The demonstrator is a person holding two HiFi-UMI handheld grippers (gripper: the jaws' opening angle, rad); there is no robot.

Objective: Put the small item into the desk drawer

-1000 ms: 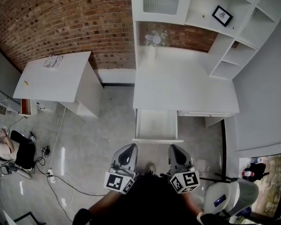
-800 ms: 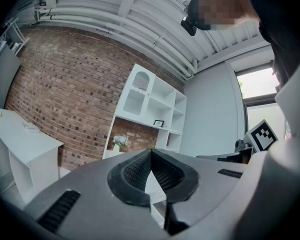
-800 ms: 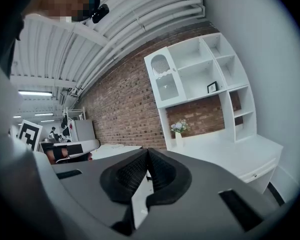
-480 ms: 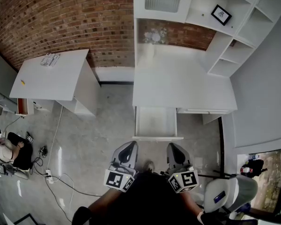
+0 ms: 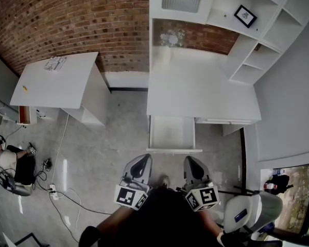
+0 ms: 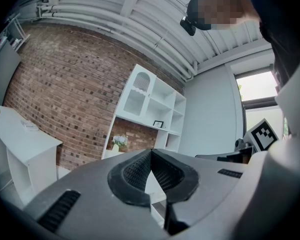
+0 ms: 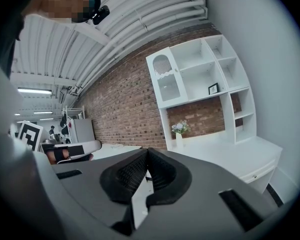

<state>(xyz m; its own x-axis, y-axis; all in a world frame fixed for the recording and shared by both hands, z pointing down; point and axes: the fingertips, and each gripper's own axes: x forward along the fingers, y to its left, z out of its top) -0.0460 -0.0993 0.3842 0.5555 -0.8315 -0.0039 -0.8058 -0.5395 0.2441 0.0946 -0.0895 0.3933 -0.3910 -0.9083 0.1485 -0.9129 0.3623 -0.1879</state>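
Observation:
The white desk (image 5: pixel 203 94) stands against the brick wall, and its drawer (image 5: pixel 171 134) is pulled out toward me with a bare white inside. My left gripper (image 5: pixel 141 162) and right gripper (image 5: pixel 190 163) hang side by side close to my body, just short of the drawer's front edge. Both are shut with nothing between the pads. In the left gripper view the left gripper (image 6: pixel 151 152) points toward the desk and shelves, jaws meeting. The right gripper (image 7: pixel 147 151) looks the same in its own view. No small item shows in any view.
A vase of flowers (image 5: pixel 168 41) stands at the back of the desk, with a framed picture (image 5: pixel 244 16) on the shelf unit above. A second white table (image 5: pixel 56 84) stands to the left. A chair (image 5: pixel 245 215) is at my right, and a person (image 5: pixel 7 161) sits on the floor far left.
The head view has shifted slightly, so the desk sits a little higher in frame. Both grippers have stayed shut in the same place.

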